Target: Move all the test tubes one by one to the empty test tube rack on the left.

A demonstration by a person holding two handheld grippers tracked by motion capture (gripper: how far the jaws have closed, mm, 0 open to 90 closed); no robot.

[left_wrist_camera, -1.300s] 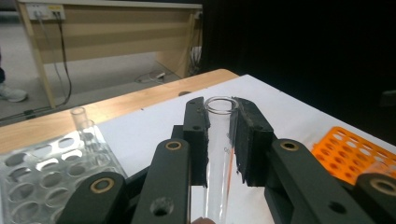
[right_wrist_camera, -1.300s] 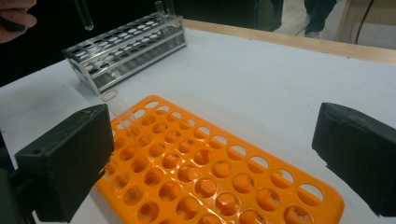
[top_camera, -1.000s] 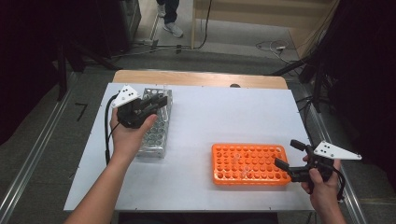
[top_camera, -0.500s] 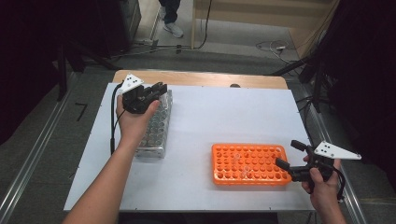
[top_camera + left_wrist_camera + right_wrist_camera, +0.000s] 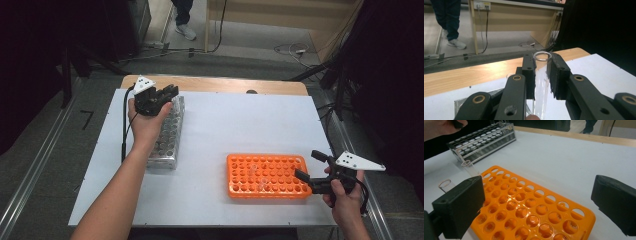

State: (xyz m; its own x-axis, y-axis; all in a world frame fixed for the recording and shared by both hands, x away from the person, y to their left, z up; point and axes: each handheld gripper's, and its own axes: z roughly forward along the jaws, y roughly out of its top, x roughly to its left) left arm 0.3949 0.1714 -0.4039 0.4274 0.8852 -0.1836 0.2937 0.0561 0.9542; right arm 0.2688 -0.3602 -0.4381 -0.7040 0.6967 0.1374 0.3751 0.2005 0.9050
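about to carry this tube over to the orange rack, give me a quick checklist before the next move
1. Left gripper shut on the glass tube, near its rim: ok.
2. Tube clear of the metal rack: cannot tell, the hand hides its lower end.
3. Orange rack has free holes: ok, most stand empty; two tubes sit at one end.
4. White table between the two racks free of obstacles: ok.
5. Right gripper out of the way: not ok, it sits open right at the orange rack's end.
6. Tube upright in the fingers: cannot tell.
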